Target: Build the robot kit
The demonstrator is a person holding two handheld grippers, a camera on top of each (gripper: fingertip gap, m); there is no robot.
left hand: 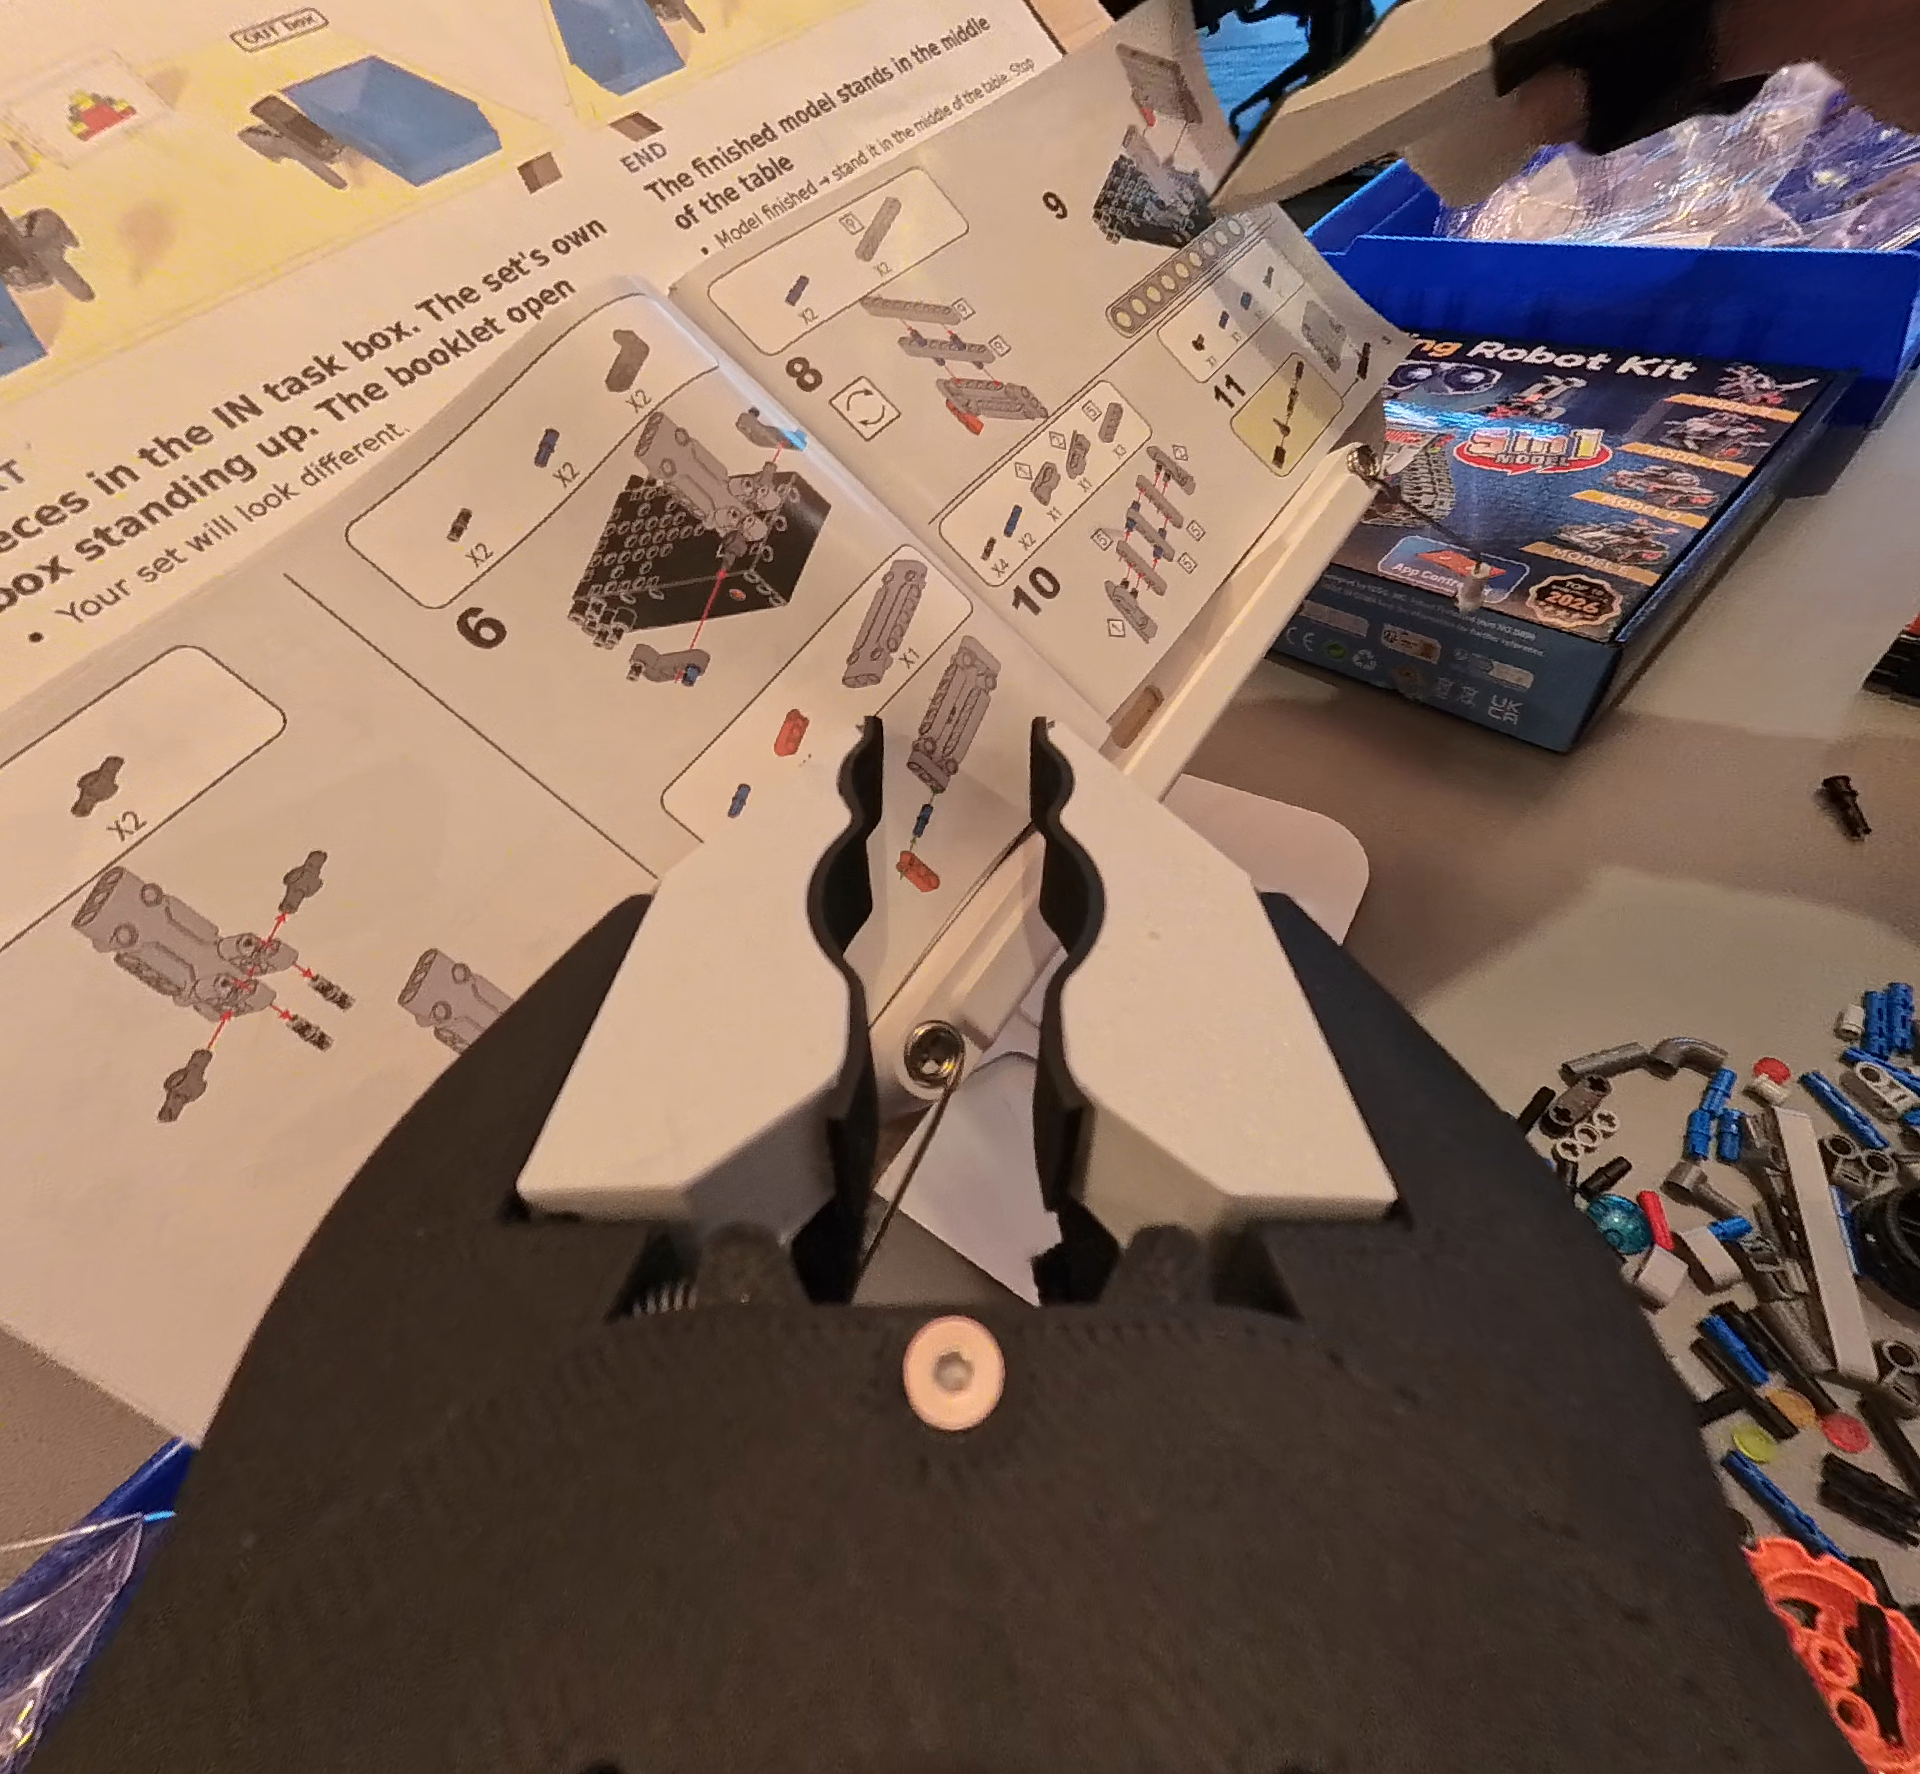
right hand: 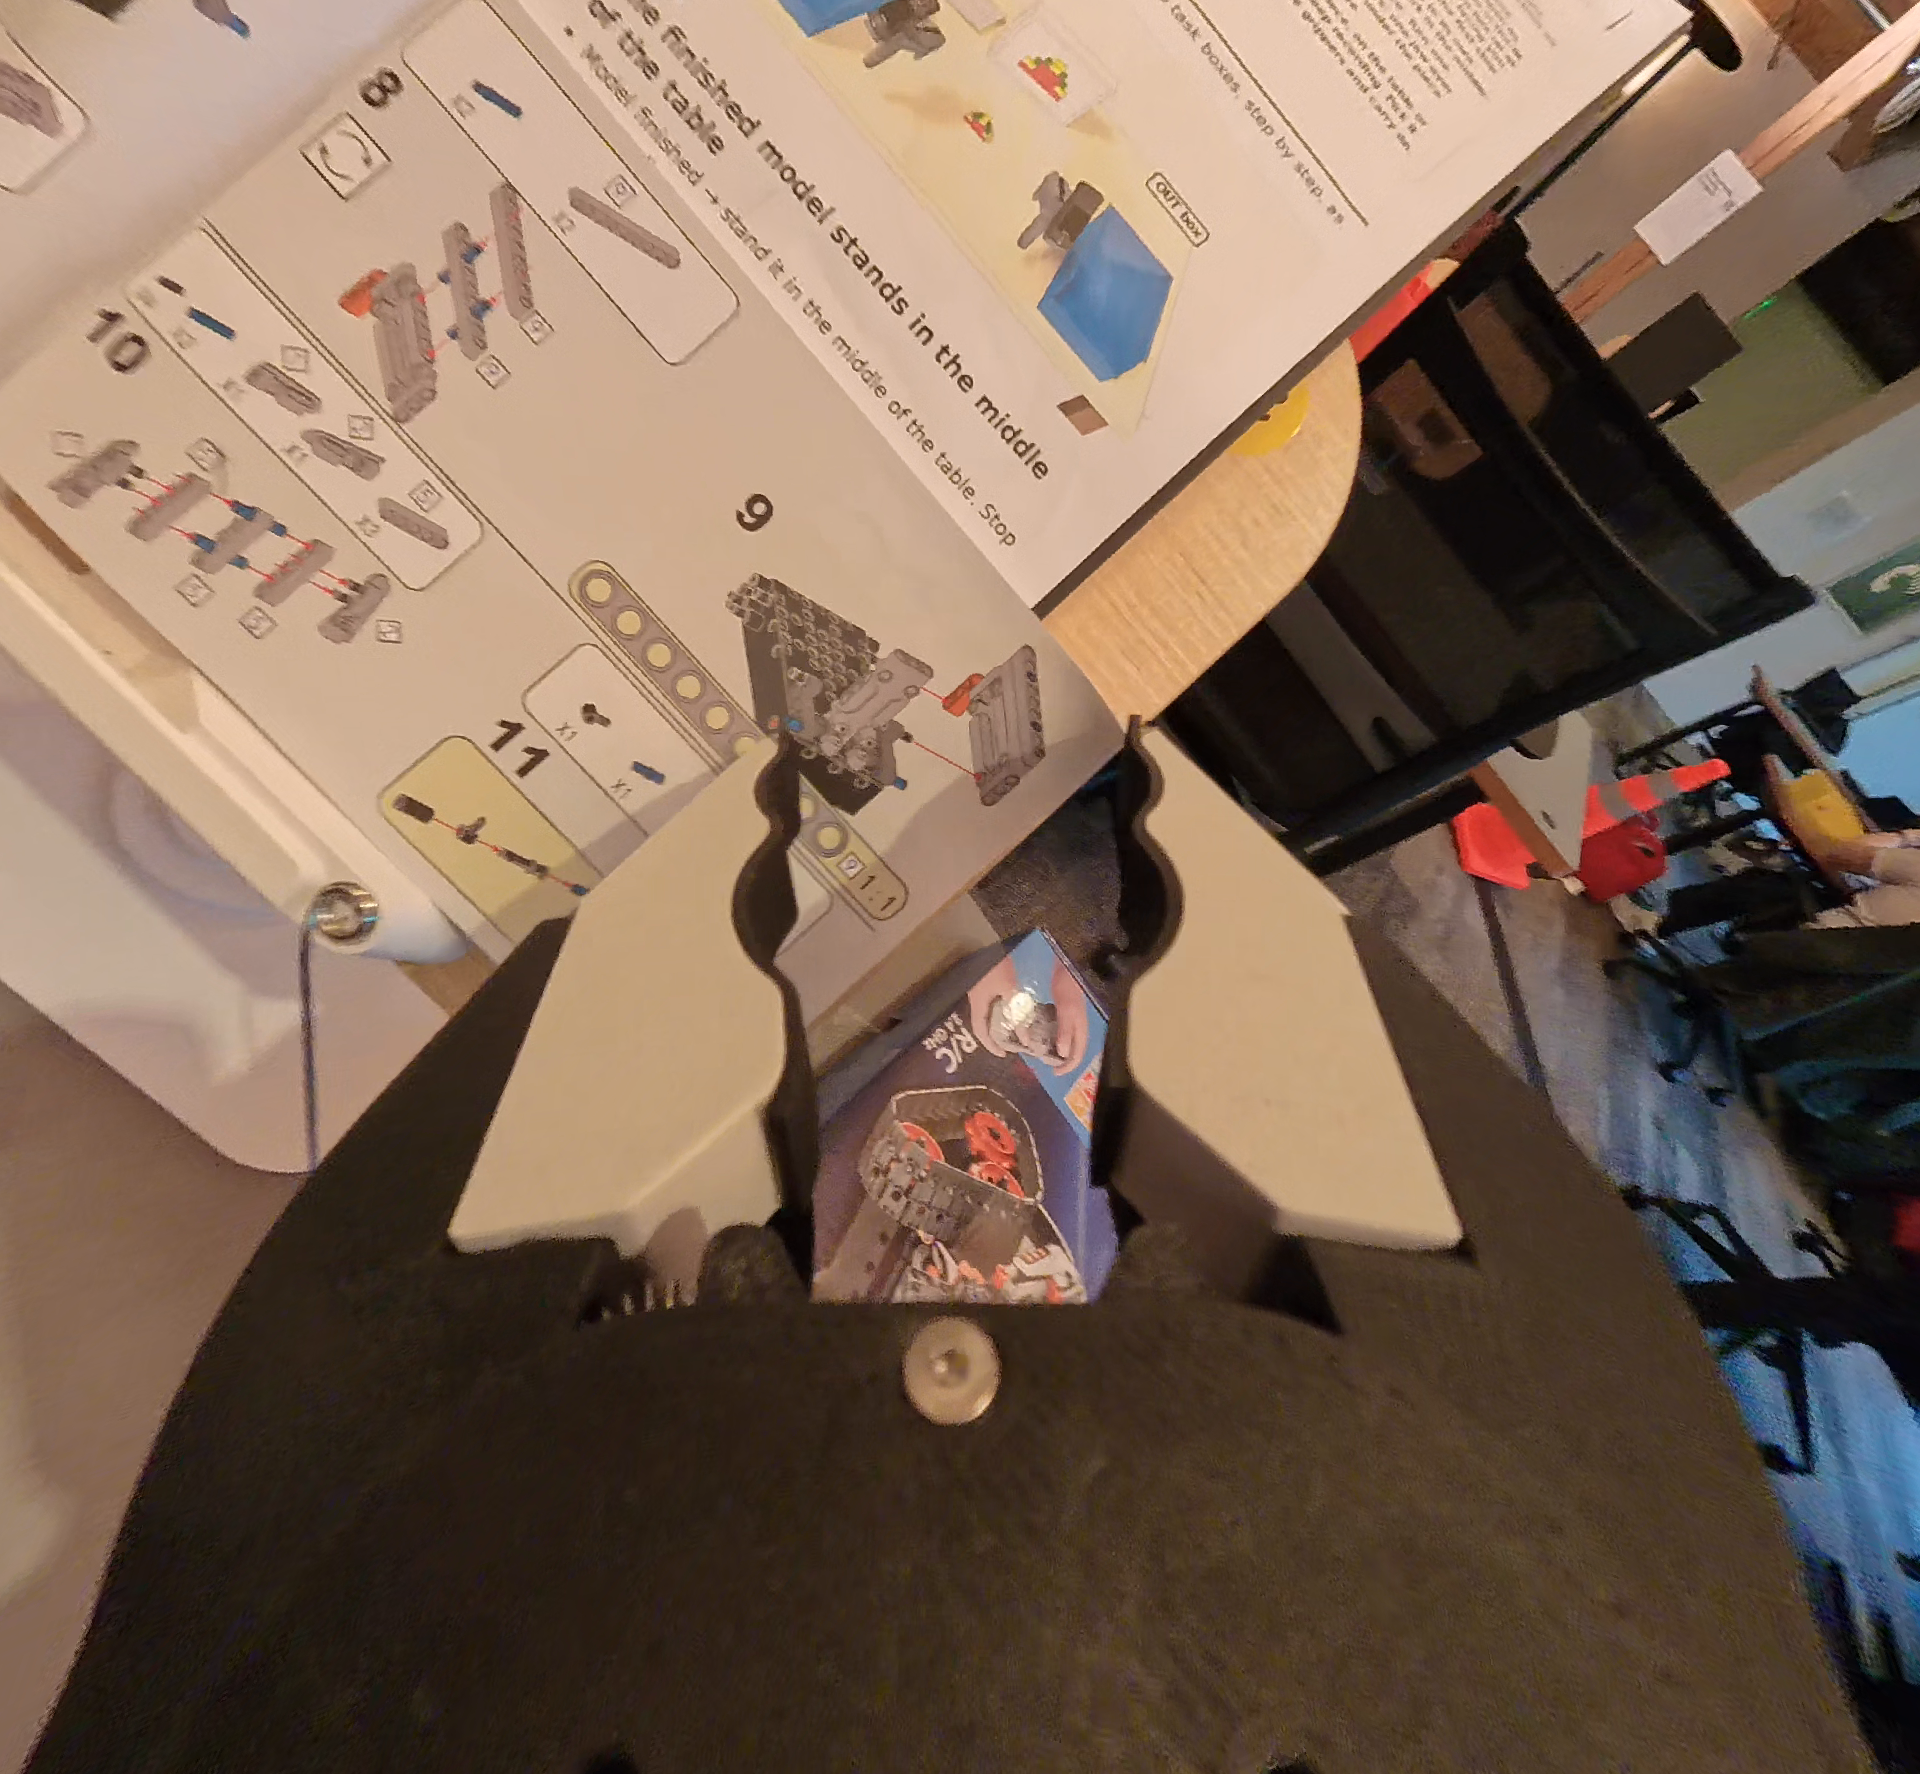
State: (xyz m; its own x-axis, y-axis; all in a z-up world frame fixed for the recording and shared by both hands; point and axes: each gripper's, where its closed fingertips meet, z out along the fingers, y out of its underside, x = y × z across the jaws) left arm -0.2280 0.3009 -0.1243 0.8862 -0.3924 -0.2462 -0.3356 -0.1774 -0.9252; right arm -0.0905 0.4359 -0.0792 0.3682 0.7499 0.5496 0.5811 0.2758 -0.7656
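Note:
An open build booklet (left hand: 831, 498) leans on a white stand (left hand: 1247, 602), in front of a larger printed sheet (left hand: 416, 166). My left gripper (left hand: 956, 737) is open and empty, close in front of the booklet's lower right page, over the stand's ledge. My right gripper (right hand: 956, 737) is open and empty at the outer corner of the booklet's right page (right hand: 520, 477); the page edge runs between its fingers. It also shows in the left wrist view (left hand: 1455, 41), its tip at that corner.
A blue kit box (left hand: 1538, 519) lies right of the stand and also shows between my right fingers (right hand: 956, 1153). Behind it stands a blue bin (left hand: 1621, 290) with plastic bags. Several loose small parts (left hand: 1766, 1205) and an orange part (left hand: 1829, 1641) lie at right.

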